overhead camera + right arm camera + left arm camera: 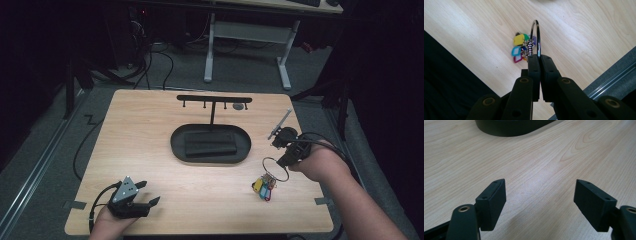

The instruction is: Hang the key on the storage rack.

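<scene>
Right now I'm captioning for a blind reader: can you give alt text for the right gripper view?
The right tongs, shut, pinch a large metal key ring from which coloured key tags hang. Below lies the light wooden table, its edge running diagonally, dark floor beyond.

Gripper hardware, both hands.
Left gripper: black body, grey three-cornered plate on top, black cable trailed behind. Right gripper: black blocky jaws carried on rounded arms, brass-coloured screw holes noted. Forearms are seen bare, no sleeves.
</scene>
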Tool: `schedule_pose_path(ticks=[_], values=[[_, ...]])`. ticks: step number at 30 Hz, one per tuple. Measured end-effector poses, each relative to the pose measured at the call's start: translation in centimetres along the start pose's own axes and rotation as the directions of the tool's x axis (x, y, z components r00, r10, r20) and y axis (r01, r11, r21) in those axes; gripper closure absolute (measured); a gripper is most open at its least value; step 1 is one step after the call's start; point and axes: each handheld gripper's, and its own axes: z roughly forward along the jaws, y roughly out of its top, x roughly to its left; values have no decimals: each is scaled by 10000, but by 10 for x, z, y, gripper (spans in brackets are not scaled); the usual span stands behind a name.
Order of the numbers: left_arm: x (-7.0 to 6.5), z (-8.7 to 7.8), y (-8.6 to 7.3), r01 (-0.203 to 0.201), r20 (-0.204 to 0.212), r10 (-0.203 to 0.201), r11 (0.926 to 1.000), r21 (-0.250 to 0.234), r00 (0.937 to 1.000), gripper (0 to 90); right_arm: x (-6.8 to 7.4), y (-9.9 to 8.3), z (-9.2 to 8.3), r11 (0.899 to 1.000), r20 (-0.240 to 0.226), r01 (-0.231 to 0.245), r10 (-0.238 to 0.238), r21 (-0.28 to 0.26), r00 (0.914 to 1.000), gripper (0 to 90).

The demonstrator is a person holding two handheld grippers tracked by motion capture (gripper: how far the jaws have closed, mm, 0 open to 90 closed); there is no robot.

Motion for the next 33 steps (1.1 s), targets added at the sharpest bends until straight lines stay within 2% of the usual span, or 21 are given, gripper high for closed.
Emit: schedule_pose_path(ticks=[4, 11, 24, 33], values=[[-1, 1, 0, -114, 51, 114, 9999, 69, 9999, 266, -2, 8, -10, 10000, 75, 35, -35, 8, 10000, 880], [0, 1, 0, -41, 60, 41, 10000, 10, 10000, 267, -6, 21, -29, 9999, 346, 61, -56, -152, 9994, 880], [0, 1, -1, 28, 64, -28, 10000, 49, 10000, 268, -19, 42, -43, 9995, 463, -35, 49, -316, 9989, 880], [1, 2, 0, 11, 119, -12, 10000, 64, 9999, 270, -30, 67, -59, 9981, 638, -148, 186, -595, 9978, 880]])
